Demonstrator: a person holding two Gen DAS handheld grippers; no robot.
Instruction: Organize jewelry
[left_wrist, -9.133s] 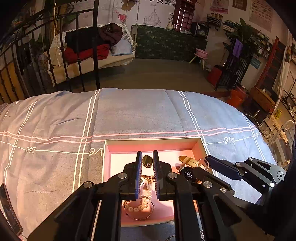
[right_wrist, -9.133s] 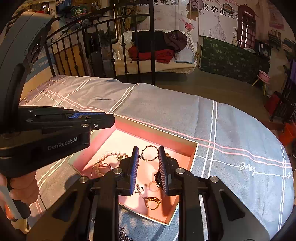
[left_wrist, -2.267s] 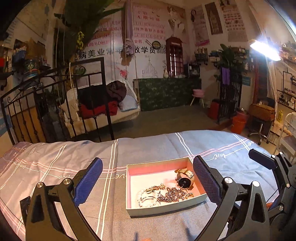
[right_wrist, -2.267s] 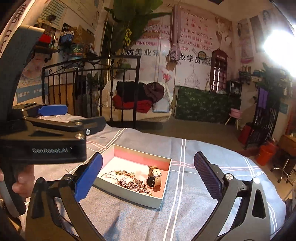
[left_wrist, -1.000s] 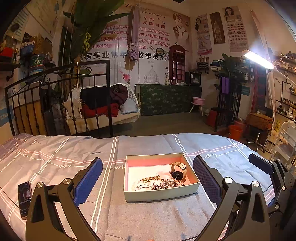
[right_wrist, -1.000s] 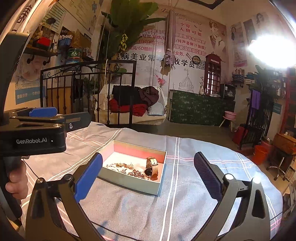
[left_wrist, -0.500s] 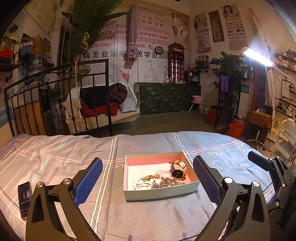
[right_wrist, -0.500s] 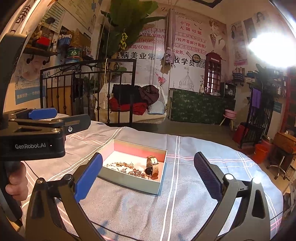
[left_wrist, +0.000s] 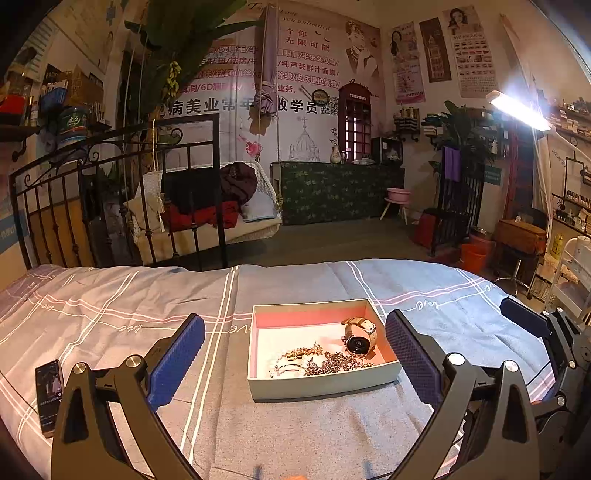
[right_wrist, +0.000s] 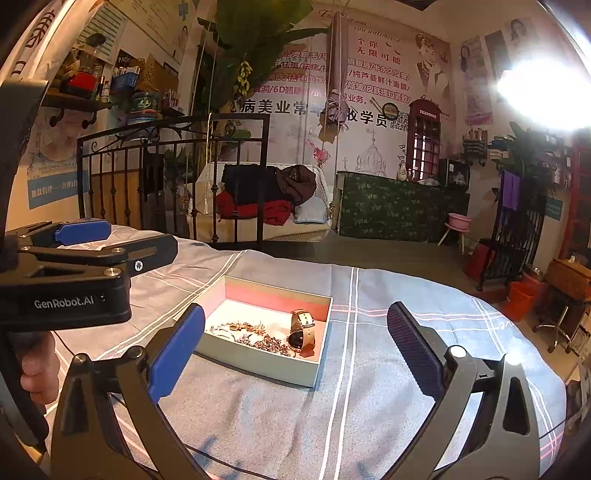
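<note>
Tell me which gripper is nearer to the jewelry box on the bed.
Left, though only slightly. The left gripper faces the jewelry box head-on, pulled back from its near wall. The right gripper is also pulled back, with the box ahead and to its left. Both are open.

we see a dim room in warm orange-amber light, with one strong source: a tube lamp (left_wrist: 517, 110) at the upper right of the left wrist view. in the right wrist view the same lamp (right_wrist: 546, 96) blows out into a white glare that washes over the wall beside it. the bedspread (left_wrist: 332, 424) turns cooler and bluish on its near right part, and warmer toward the left. the box (left_wrist: 325, 384) casts a soft shadow along its front wall. both views bulge strongly, so straight lines curve near the edges, and the corners fall to black. fine detail in the box is grainy and hard for us to resolve.
</note>
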